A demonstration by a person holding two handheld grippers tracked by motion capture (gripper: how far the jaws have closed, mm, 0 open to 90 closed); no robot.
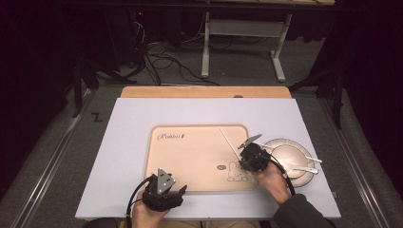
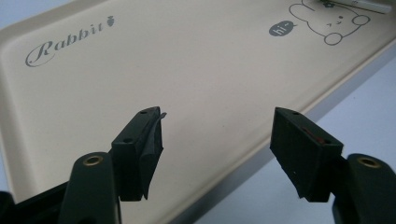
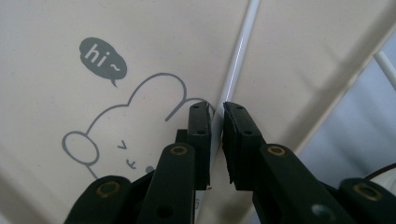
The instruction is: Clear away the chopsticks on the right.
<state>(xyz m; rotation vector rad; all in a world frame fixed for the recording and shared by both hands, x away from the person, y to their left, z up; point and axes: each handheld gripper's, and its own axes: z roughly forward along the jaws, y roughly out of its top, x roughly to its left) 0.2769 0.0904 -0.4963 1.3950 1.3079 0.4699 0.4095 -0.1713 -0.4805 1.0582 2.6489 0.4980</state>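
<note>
- right gripper [image 3: 216,109] is sitting low over the beige tray [image 1: 190,164], jaws nearly together with a thin white chopstick [image 3: 236,60] running between them; a sliver of gap is showing beside the stick, so I am reading the pads as slack on it rather than pinching, though contact is hard to judge
- chopstick is lying on the tray by the printed rabbit [image 3: 140,121], angled up toward the tray's far edge; in the high view it is showing as a white line [image 1: 227,137] just beyond the gripper [image 1: 248,153]
- left gripper [image 2: 217,126] is waiting at the tray's near edge, jaws standing wide apart and holding nothing
- doing this step well, as I am judging it: letting go only with the stick flat on the tray; widening straight, lifting clear without dragging the stick sideways
- a second white stick and a white spoon are resting across the plate [image 1: 278,145] just beside the tray, likely next
- near end of the chopstick is being hidden by the jaws in the right gripper view; the plate's near rim is being covered by the hand and cable in the high view
</note>
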